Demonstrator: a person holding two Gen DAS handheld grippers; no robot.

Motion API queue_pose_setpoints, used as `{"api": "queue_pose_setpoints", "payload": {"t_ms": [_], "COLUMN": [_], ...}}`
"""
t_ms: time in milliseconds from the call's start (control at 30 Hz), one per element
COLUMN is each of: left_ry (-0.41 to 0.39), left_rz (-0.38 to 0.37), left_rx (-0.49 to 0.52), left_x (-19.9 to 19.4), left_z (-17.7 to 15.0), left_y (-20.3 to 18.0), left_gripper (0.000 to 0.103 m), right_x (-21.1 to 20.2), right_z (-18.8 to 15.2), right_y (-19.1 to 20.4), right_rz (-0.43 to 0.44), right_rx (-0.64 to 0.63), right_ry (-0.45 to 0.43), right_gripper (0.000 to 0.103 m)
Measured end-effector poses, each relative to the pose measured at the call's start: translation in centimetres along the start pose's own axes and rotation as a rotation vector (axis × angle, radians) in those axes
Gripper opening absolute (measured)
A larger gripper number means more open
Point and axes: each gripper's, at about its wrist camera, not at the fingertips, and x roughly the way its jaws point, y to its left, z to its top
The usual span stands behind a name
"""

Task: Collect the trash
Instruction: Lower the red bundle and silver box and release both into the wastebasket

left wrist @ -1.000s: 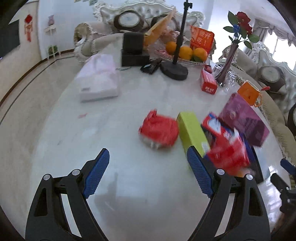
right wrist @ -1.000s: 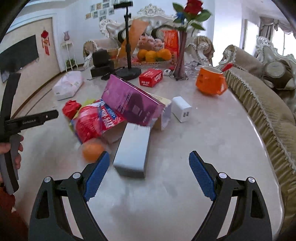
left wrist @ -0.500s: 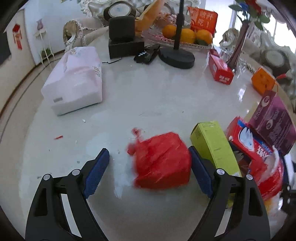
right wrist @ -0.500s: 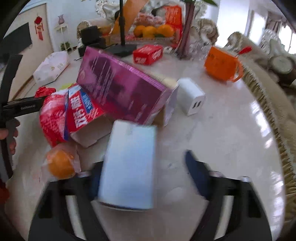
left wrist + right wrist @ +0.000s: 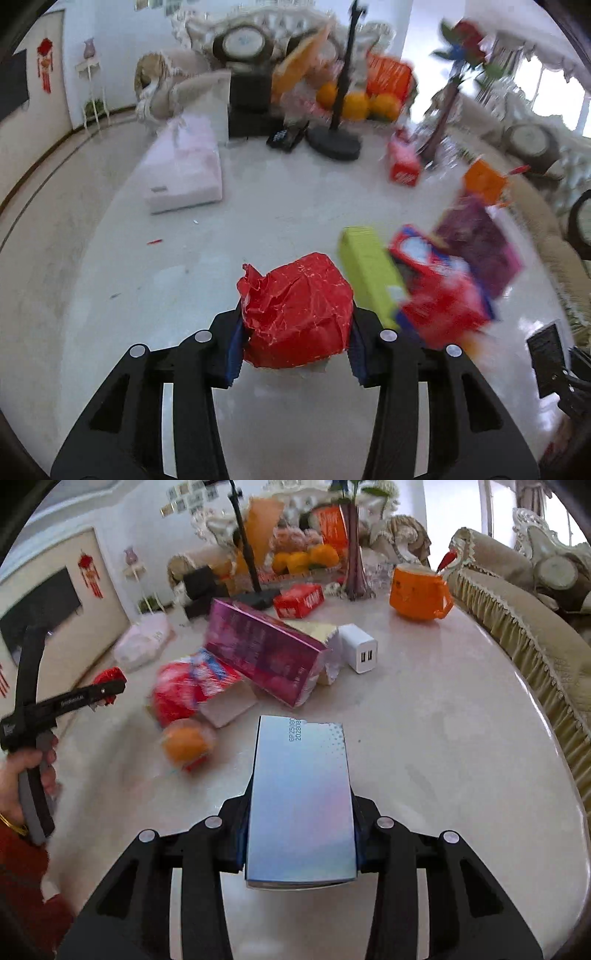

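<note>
Left wrist view: we record the left gripper, its jaws having just been closing, now clamped on a crumpled red foil wrapper above the pale marble table, just beside a lime-green carton. In the right wrist view we find the right gripper, its jaws likewise having just been closing, clamped on a long silver-blue cardboard box near a magenta carton and a white charger block.
</note>
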Motion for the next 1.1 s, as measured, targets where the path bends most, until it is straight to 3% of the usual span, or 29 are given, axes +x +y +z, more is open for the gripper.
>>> {"api": "queue_pose_setpoints", "payload": {"t_ms": [167,300,367,433,533,633,767,933,1000,1100], "left_ry": [-0.139,-0.202,-0.174,-0.091,0.056,0.217,0.266,0.291,0.299,0.312], "left_rz": [-0.082,-0.128,-0.145,-0.166,-0.195,-0.255,-0.203,-0.223,-0.204,-0.184], "left_rx": [0.024,0.083,0.112,0.126,0.119,0.110,0.211,0.260,0.289,0.279], "left_x": [-9.8,-17.3,-20.0,-20.8,-19.2,-14.4,-8.4,-5.9,-5.5,-5.0], "left_z": [-5.1,-11.8,-16.7,-21.8,-27.6,-33.0,-36.6,-38.4,-38.7,-39.0], "left_y": [-1.8,-3.9,-4.9,-5.8,-6.7,-7.9,-9.9,-12.1,-12.5,-12.7], "left_gripper": [0.045,0.045,0.045,0.045,0.045,0.045,0.045,0.045,0.048,0.062], "right_x": [-5.7,-10.4,-12.1,-13.4,-12.4,-8.0,-1.2,2.1,2.8,2.6], "right_z": [-3.2,-8.4,-11.1,-14.7,-19.8,-24.2,-27.9,-29.3,-29.2,-29.7], "right_y": [1.3,2.3,3.2,4.4,5.3,4.9,3.4,2.5,2.6,2.8], "right_rz": [0.039,0.130,0.170,0.210,0.226,0.183,0.099,0.063,0.052,0.054], "right_rx": [-0.031,-0.039,-0.060,-0.081,-0.066,-0.034,-0.015,0.001,-0.009,-0.025], "right_ry": [-0.069,-0.075,-0.056,0.002,0.130,0.275,0.409,0.457,0.462,0.462], "right_gripper": [0.038,0.038,0.038,0.038,0.038,0.038,0.038,0.038,0.038,0.039]}}
